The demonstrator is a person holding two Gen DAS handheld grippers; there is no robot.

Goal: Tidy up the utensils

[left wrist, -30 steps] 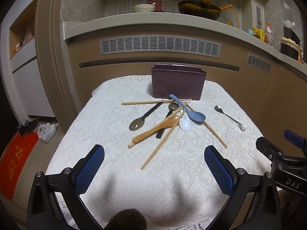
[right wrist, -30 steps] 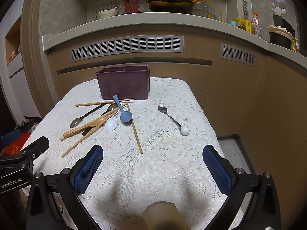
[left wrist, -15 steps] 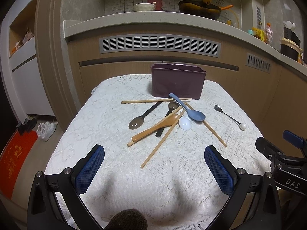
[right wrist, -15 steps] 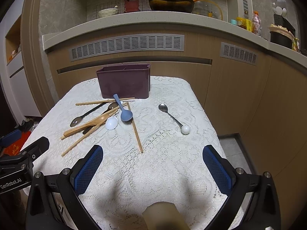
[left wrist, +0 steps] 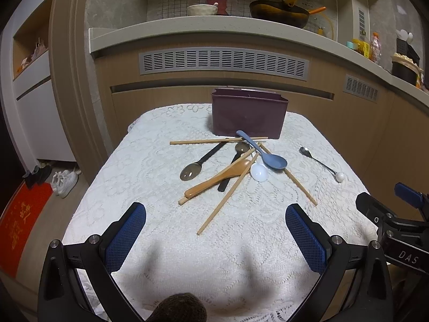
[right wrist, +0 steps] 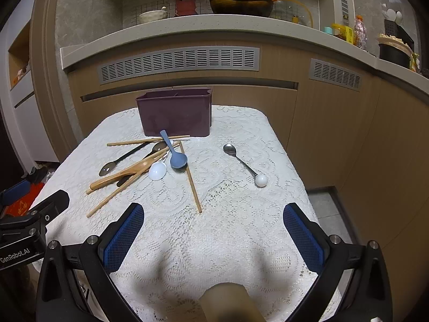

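Left wrist view: left gripper (left wrist: 215, 237) and right gripper (right wrist: 213, 236) both gape empty, utensils (left wrist: 236, 166) jumbled ahead before the purple holder (left wrist: 248, 114), awaiting sorting

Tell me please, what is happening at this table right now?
A person holds a gripper in each hand over a table with a lace cloth; both are open and empty. The left gripper and right gripper hover near the table's front edge. Nothing is sorted yet: chopsticks, a wooden spoon, a blue spoon and dark spoons lie in a heap before the purple organizer box. One metal spoon lies apart to the right.
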